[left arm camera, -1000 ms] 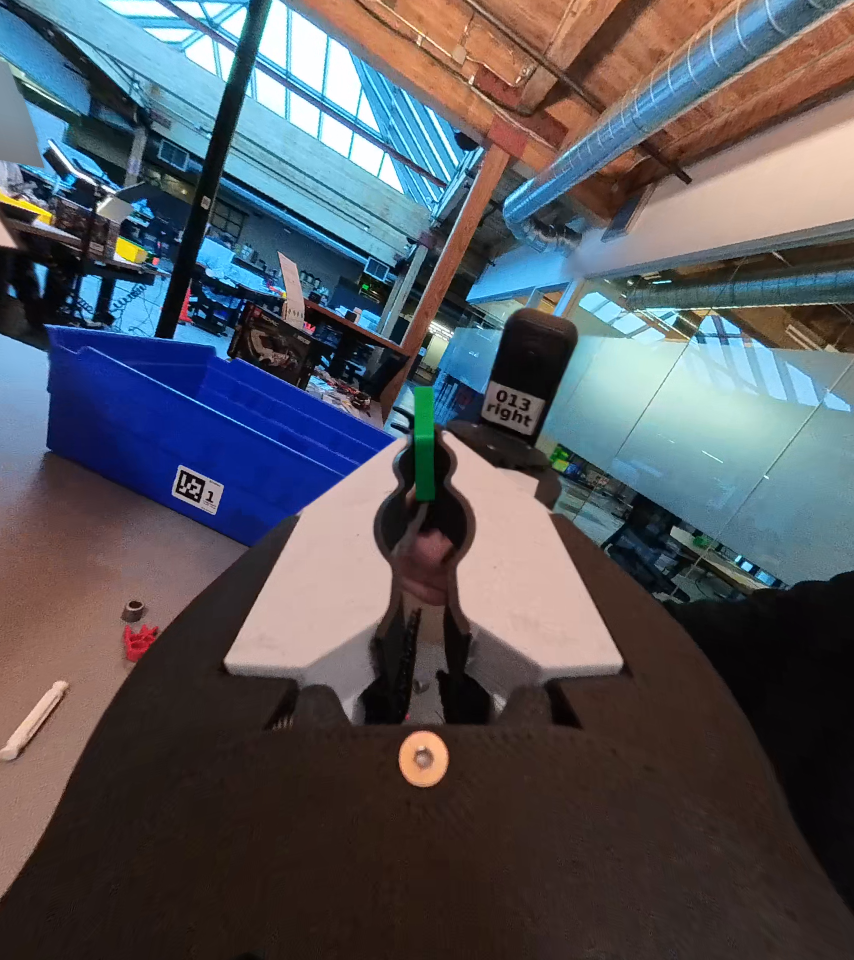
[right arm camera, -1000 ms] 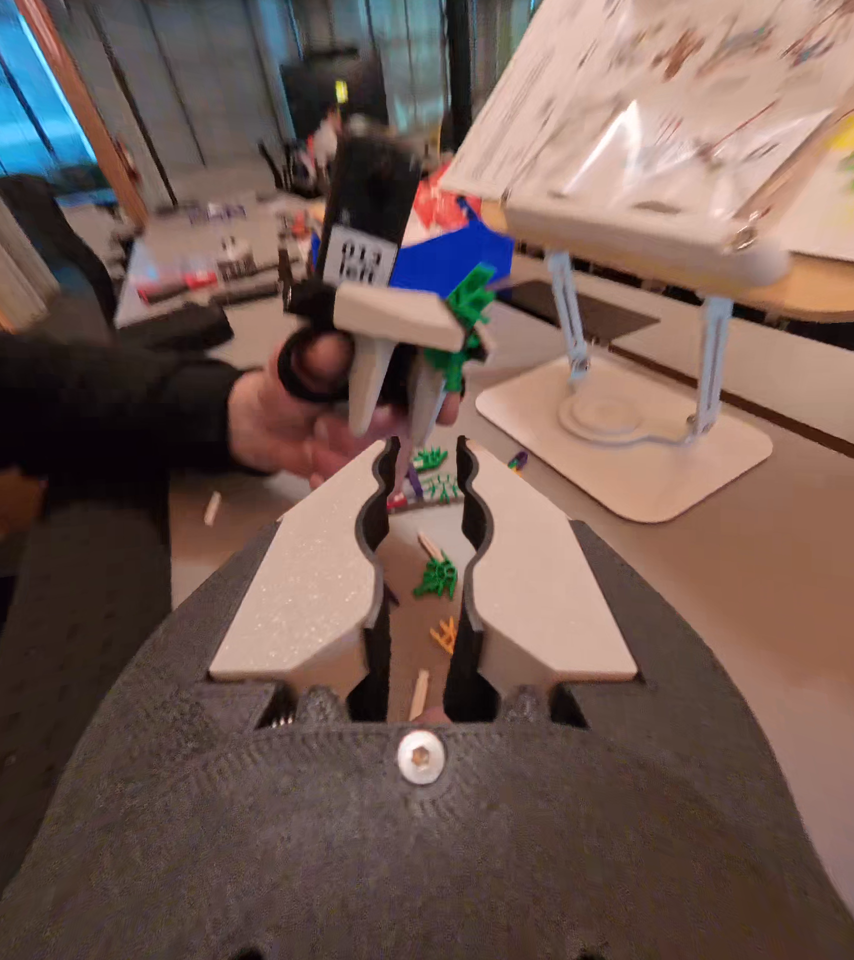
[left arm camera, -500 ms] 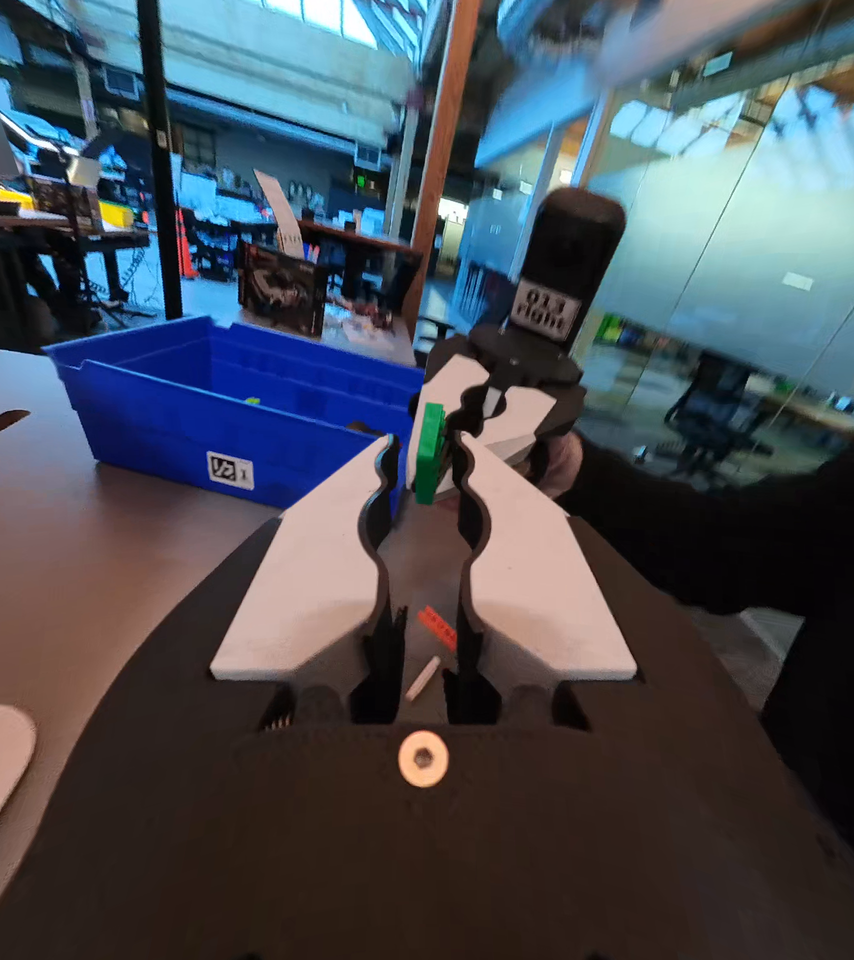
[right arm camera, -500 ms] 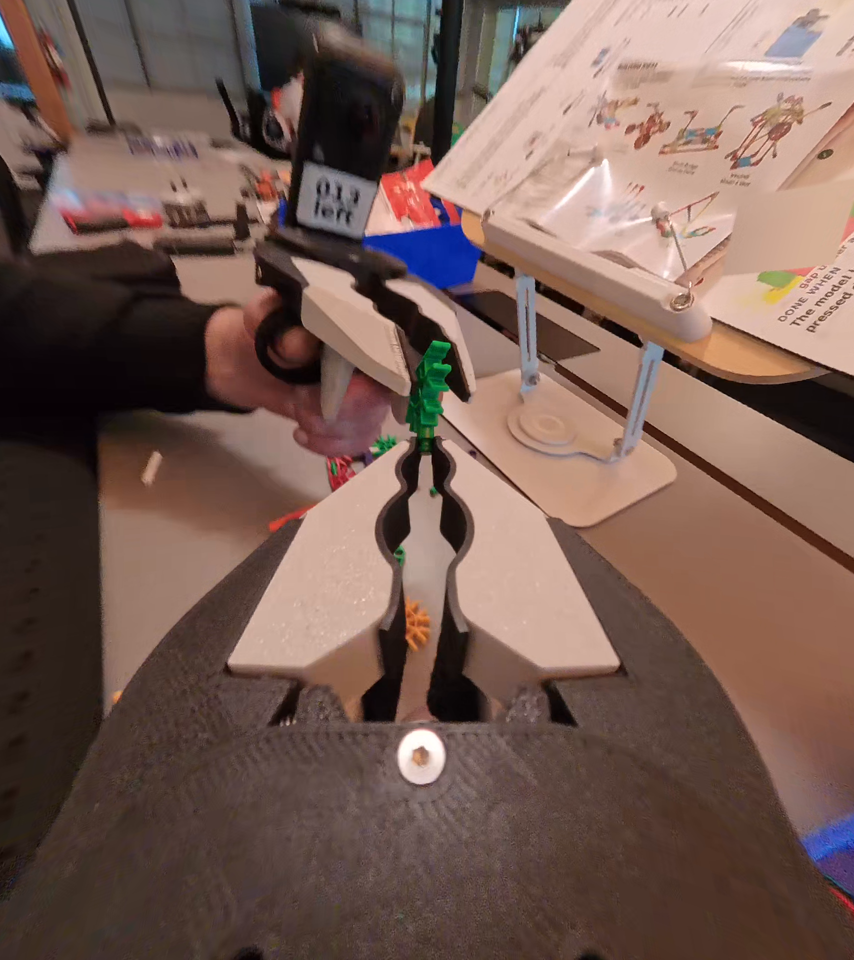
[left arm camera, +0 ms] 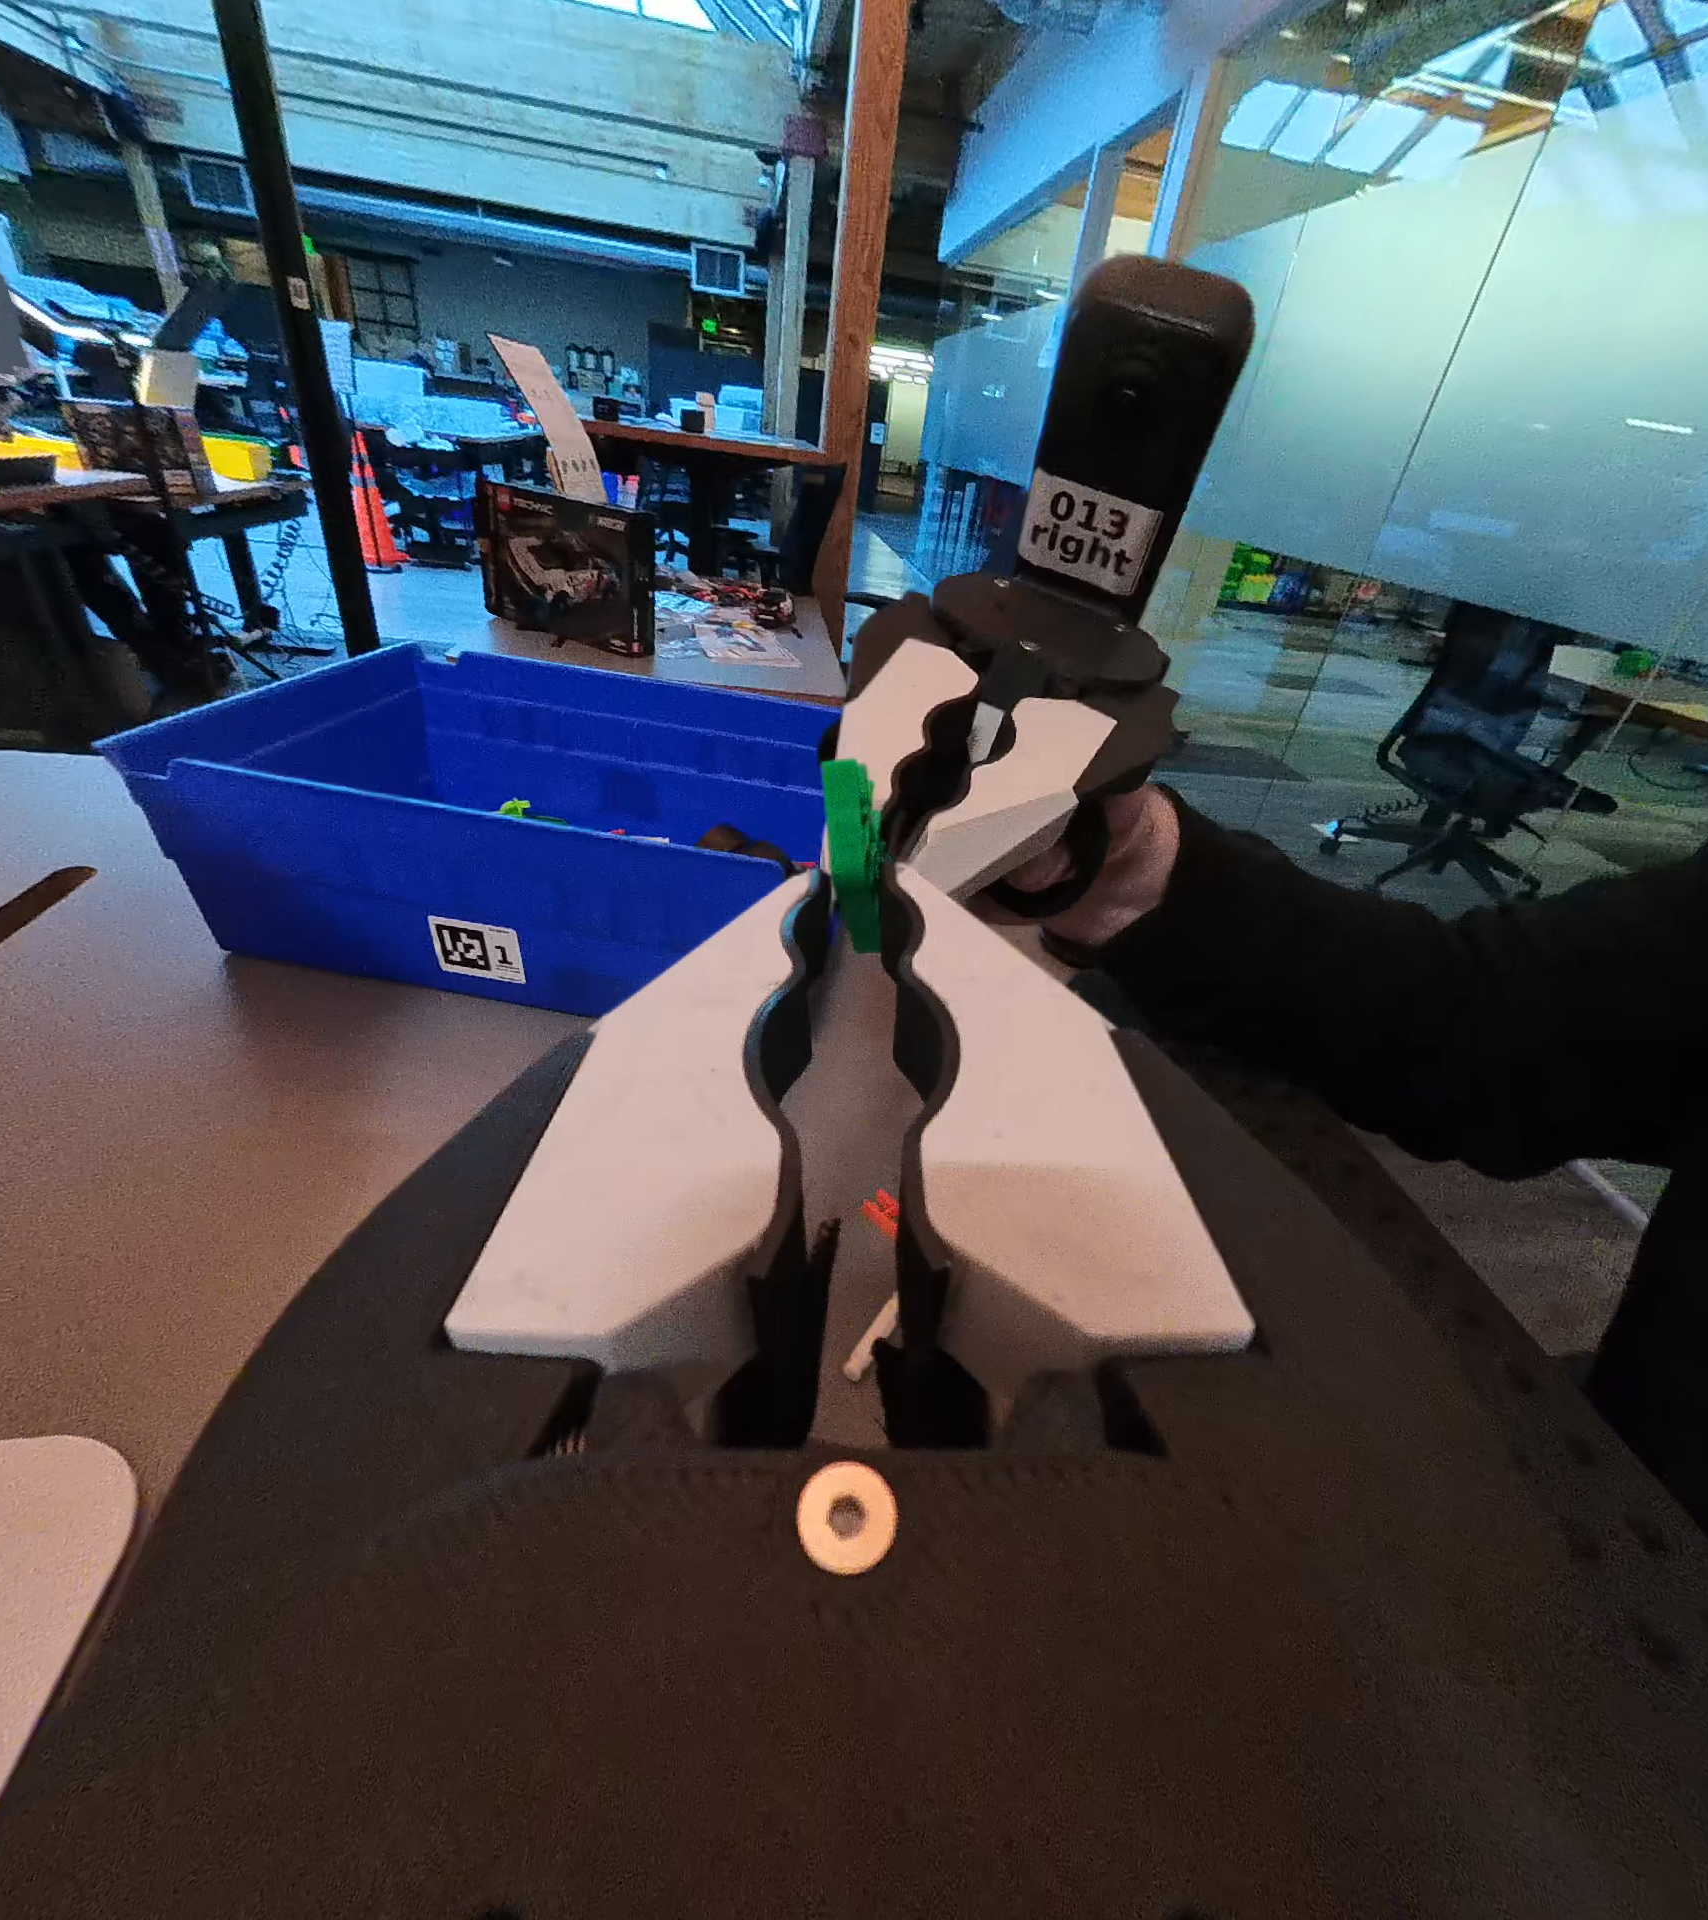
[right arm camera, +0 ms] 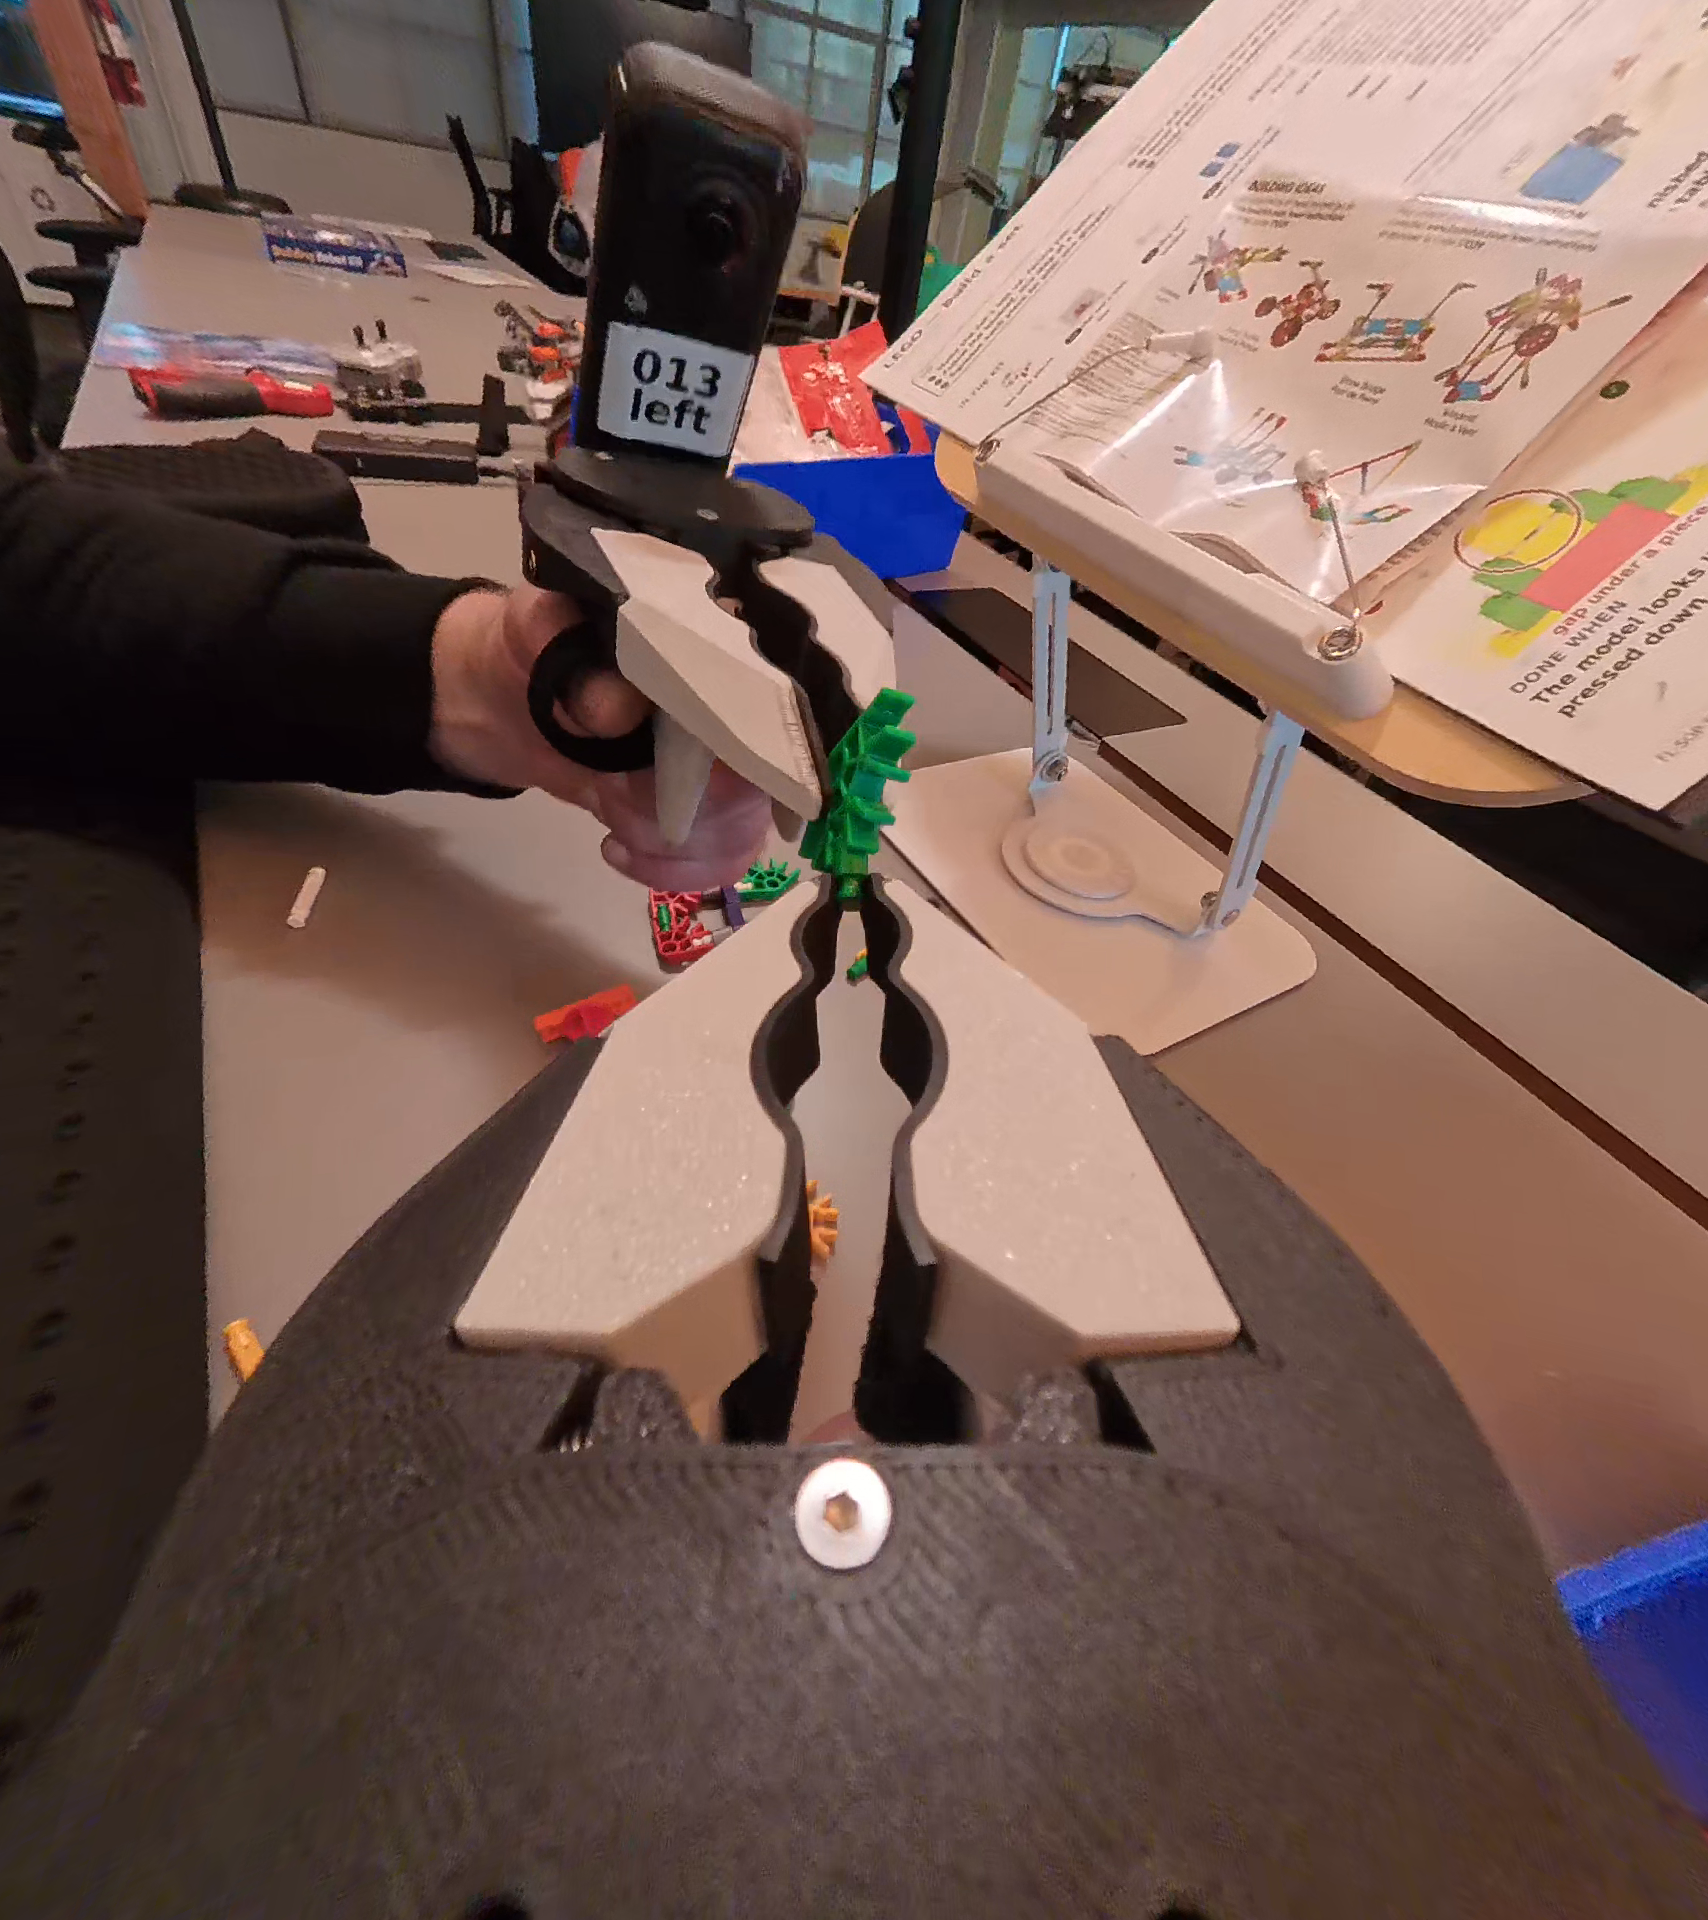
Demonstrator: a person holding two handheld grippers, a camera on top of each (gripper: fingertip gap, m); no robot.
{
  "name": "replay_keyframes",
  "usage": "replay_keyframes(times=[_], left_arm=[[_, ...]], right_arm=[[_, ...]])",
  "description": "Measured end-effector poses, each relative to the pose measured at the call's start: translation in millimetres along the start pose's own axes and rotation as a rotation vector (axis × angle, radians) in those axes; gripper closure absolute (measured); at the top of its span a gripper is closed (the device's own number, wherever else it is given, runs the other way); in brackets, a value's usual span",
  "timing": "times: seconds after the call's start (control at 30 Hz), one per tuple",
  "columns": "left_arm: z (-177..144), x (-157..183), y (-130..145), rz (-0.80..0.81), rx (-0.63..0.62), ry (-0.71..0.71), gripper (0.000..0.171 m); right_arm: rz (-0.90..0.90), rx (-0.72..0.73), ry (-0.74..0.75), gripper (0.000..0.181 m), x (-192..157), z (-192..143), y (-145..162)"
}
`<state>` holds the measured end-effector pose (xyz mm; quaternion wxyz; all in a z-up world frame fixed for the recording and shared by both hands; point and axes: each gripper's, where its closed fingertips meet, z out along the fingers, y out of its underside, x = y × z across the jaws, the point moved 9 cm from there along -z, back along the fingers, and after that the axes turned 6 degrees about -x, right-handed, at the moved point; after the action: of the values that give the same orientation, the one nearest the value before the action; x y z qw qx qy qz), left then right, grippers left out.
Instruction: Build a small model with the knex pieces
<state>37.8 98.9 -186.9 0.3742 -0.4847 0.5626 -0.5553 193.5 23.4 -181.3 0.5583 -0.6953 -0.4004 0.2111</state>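
Note:
My left gripper (left arm camera: 850, 899) is shut on a green toothed connector piece (left arm camera: 855, 862) and holds it above the grey table. My right gripper (right arm camera: 845, 894) faces it tip to tip and is shut on the lower stub of the same green piece (right arm camera: 855, 779). In the left wrist view the right gripper (left arm camera: 886, 831) shows farther off, in a hand with a black sleeve. In the right wrist view the left gripper (right arm camera: 834, 769) grips the piece's upper part from the left.
A blue bin (left arm camera: 362, 862) with loose parts stands on the table beyond the grippers. A white book stand (right arm camera: 1120, 914) holds an instruction sheet (right arm camera: 1349, 416) at right. A red-and-green assembly (right arm camera: 694, 914), a red piece (right arm camera: 585, 1013) and a white rod (right arm camera: 304, 896) lie on the table. The tips of both grippers are at nearly the same place. From either gripper's tips it is about 30 cm to the white rod (right arm camera: 304, 896).
The right gripper, open and apart a second ago, has come up to the green piece and closed on its lower end. The left gripper has tilted down from the ceiling to level.

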Motion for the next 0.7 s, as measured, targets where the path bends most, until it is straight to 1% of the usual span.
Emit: replay_keyframes(times=[0.07, 0.17, 0.23, 0.3, 0.37, 0.53, 0.7], left_arm=[[0.5, -0.6, 1.2, 0.005, -0.017, 0.006, 0.166], [-2.4, -3.3, -1.0, -0.055, 0.071, 0.029, 0.167], [-4.4, -3.0, -5.9, -0.104, 0.166, 0.039, 0.167], [-4.7, -1.3, -8.4, -0.161, 0.271, 0.063, 0.167], [-2.8, -0.1, -8.6, -0.186, 0.323, 0.054, 0.167], [1.3, 3.0, -8.2, -0.211, 0.370, 0.059, 0.167], [5.8, 4.7, -6.5, -0.228, 0.403, 0.027, 0.167]], right_arm=[[-0.006, 0.003, 0.011, 0.179, 0.2, -0.1, 0.0], [0.034, 0.073, 0.039, 0.178, 2.0, 2.3, -4.1], [0.126, 0.194, 0.023, 0.176, 4.5, 1.5, -8.9], [0.229, 0.303, -0.044, 0.172, 6.5, 1.3, -12.5], [0.296, 0.372, -0.096, 0.171, 7.8, 2.9, -12.5], [0.367, 0.457, -0.167, 0.171, 9.5, 3.2, -12.5], [0.419, 0.527, -0.140, 0.170, 13.0, 3.4, -11.7]])
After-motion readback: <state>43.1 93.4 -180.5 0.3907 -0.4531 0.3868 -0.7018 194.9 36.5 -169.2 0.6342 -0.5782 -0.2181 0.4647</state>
